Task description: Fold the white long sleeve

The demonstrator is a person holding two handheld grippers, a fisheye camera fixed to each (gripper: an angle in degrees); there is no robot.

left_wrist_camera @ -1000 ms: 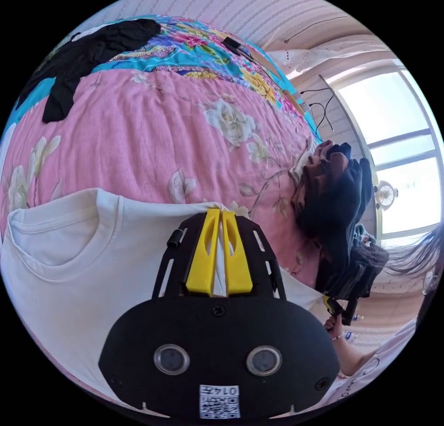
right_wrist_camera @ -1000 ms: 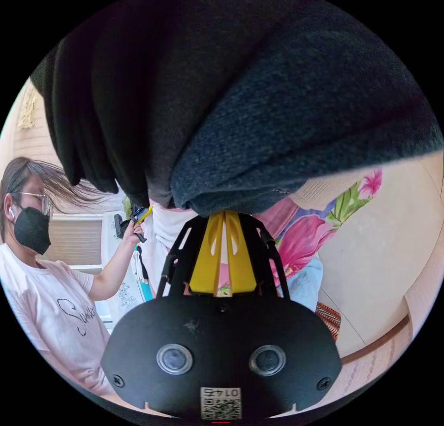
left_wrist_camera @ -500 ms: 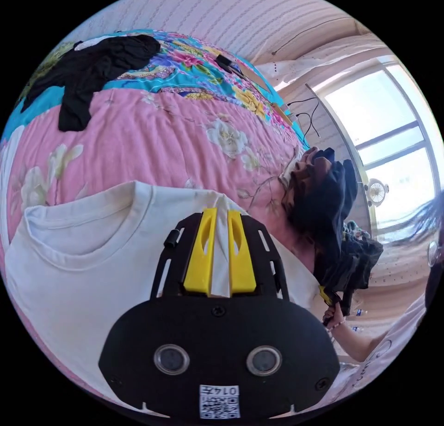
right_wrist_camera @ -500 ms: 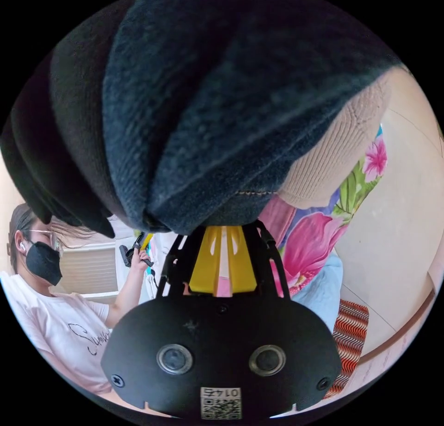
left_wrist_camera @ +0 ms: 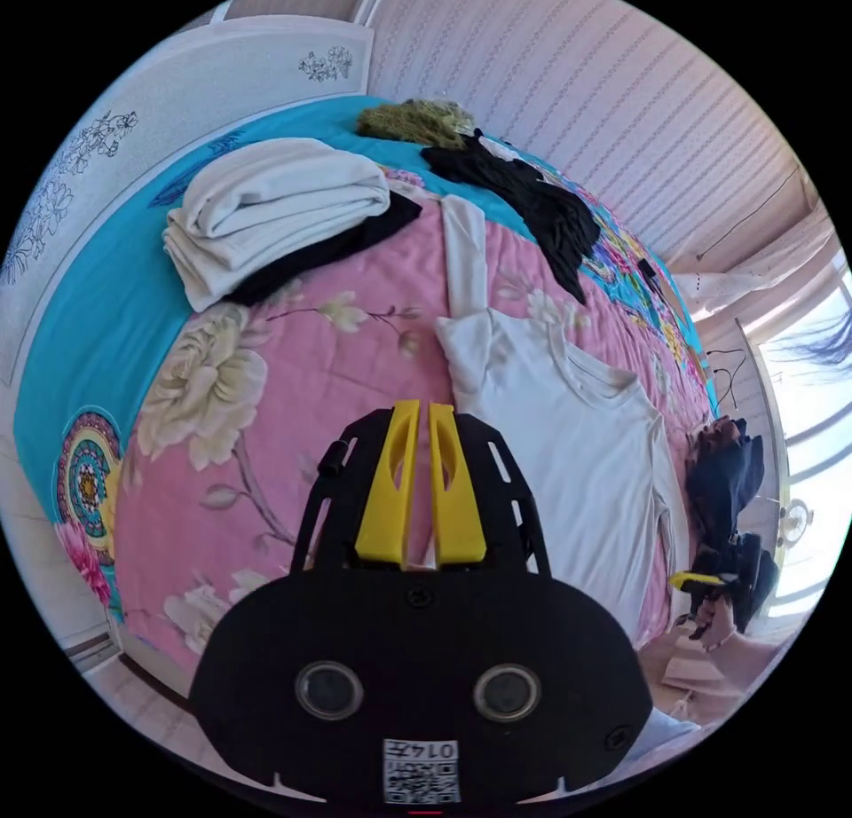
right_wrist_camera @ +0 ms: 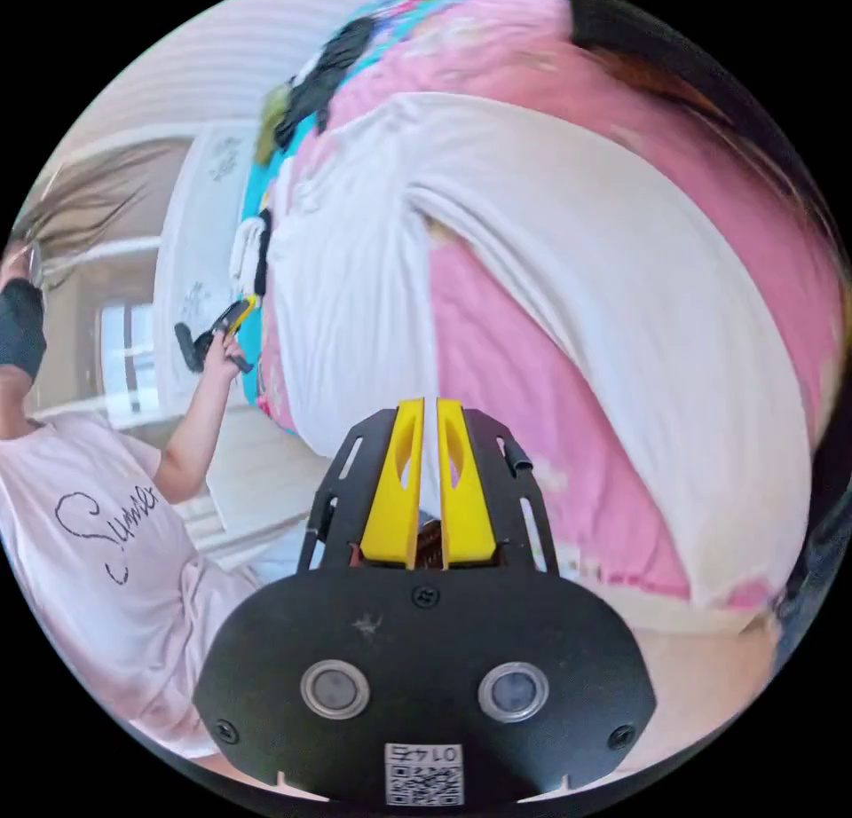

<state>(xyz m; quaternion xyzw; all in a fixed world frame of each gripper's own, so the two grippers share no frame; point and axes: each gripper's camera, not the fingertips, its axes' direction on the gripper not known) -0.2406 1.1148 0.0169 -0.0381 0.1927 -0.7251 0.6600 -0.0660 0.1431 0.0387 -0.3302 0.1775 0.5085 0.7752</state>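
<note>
The left gripper point(left_wrist_camera: 420, 410) has its yellow jaws closed together, tips pointing to 12 o'clock in the left gripper view, nothing between them. In the right gripper view the same gripper sits at 9 o'clock, gripped in the left hand point(right_wrist_camera: 219, 352) on a raised, bent bare arm. The right gripper point(right_wrist_camera: 423, 407) likewise has its jaws drawn together, pointing to 12 o'clock, apparently empty. In the left gripper view it shows small at 4 o'clock.
</note>
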